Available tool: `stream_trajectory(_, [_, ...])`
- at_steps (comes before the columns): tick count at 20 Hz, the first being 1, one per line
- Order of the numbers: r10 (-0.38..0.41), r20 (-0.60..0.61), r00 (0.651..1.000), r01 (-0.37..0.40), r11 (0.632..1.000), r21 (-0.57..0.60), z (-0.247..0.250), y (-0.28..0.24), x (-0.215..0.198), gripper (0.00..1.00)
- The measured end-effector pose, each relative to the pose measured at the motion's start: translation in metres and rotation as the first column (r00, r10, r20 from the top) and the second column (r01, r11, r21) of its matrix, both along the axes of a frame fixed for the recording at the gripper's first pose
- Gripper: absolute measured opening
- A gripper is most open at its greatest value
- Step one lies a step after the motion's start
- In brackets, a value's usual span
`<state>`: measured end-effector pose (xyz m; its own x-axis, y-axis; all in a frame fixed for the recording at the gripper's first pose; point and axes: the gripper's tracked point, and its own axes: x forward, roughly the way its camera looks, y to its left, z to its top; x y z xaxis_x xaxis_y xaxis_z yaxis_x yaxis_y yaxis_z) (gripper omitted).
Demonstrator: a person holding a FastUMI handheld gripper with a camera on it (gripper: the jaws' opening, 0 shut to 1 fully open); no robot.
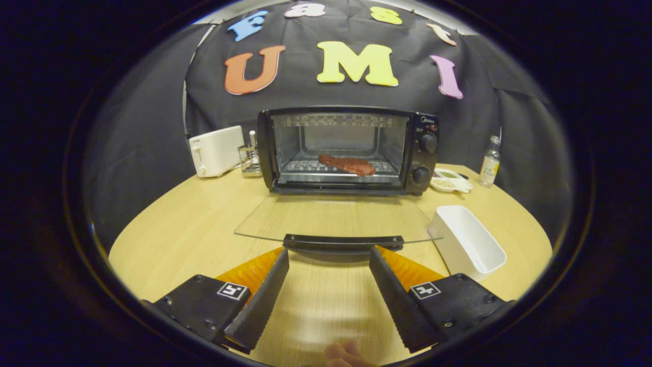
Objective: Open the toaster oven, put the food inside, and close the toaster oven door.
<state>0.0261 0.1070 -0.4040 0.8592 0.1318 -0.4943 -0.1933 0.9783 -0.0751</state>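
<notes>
Two steps done: by how things lie, the door is down and the food is inside; I judge only the closing is left.
Surface (178,224): pale wood, carrying the toaster oven at its far middle; I place everything else from that oven.
Toaster oven (349,150): black, facing me, cavity open, two knobs on its right panel.
Door (336,219): clear glass, folded flat out from the oven's front toward me, just above the surface; its black handle (344,241) runs along the edge farthest from the oven.
White toaster (216,151): left of the oven, near it, with a small metal rack (249,160) between the two.
White tub (468,242): right of the open door, close beside its corner, looks empty.
Food (346,164): a reddish-brown slab lying on the wire rack inside the oven, slightly right of middle.
Small dishes (451,181): just right of the oven's knob panel, with a little bottle (490,162) beyond them.
Gripper (329,255): mine, fingers spread wide and holding nothing, tips at the door handle's two ends, just on my side of it.
A fingertip (344,354): of my hand, showing low between the fingers.
Risk, grip: if I lift with the fingers this wide, I think they would slide off the ends of the handle and the glass would drop back.
Risk, swing: a fast push up could slam the door and jolt the food on its rack.
Risk, tub: drifting right as I come under the handle could knock the tub.
</notes>
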Motion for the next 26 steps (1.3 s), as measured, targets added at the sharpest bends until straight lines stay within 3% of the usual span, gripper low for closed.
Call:
stream_trajectory(9, [-0.059, -0.105, 0.993, 0.058, 0.998, -0.020, -0.026, -0.006, 0.008, 1.00])
stream_trajectory(21, [-0.072, -0.093, 0.993, 0.069, 0.997, -0.041, -0.019, -0.007, 0.016, 1.00])
stream_trajectory(26, [-0.066, -0.019, 0.998, 0.066, 0.997, -0.034, 0.004, -0.005, 0.022, 1.00])
